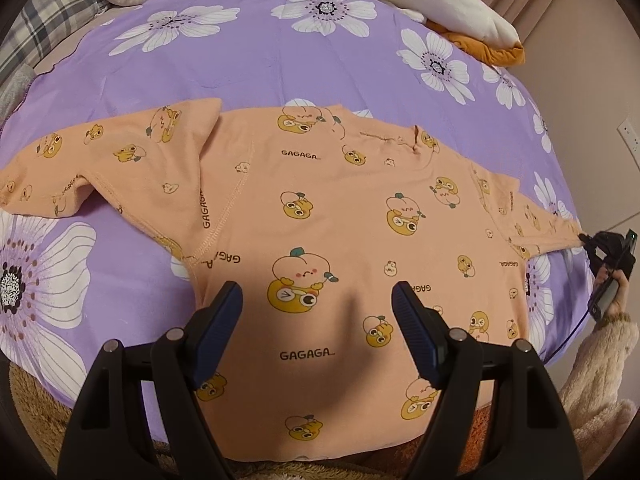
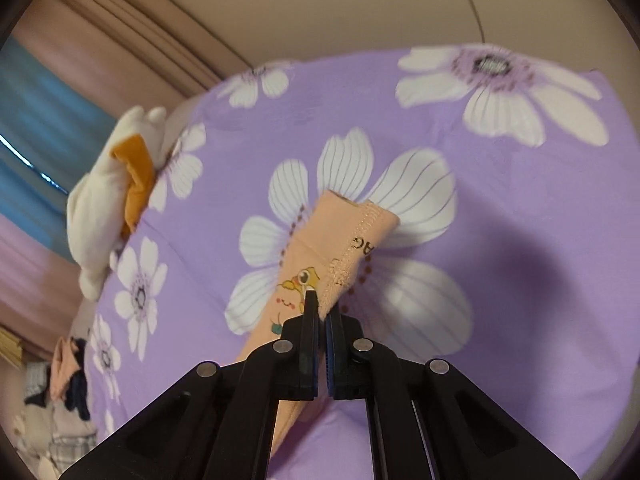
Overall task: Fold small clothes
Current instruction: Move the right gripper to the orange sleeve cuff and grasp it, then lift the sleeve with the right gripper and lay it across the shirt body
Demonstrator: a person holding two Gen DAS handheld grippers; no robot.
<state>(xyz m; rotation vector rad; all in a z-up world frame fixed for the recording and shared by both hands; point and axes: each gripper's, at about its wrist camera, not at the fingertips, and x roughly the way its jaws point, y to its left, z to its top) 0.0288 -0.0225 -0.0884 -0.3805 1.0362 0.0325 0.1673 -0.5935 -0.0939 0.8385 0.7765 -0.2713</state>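
With its jaws pinched shut on the sleeve end (image 2: 316,260), the right gripper (image 2: 322,312) starts the first fold; the left gripper (image 1: 316,300) hovers wide open, empty, above the shirt (image 1: 320,216). Nothing is folded yet. Spread flat on the bedspread (image 1: 280,60), the shirt runs sleeve to sleeve across the left view, neckline away.

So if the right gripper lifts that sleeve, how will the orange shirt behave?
Probably floppy: the sleeve already creases where the right gripper pinches it. Likely light, being thin knit. The orange shirt lies flat on the purple sheet and may drag along.
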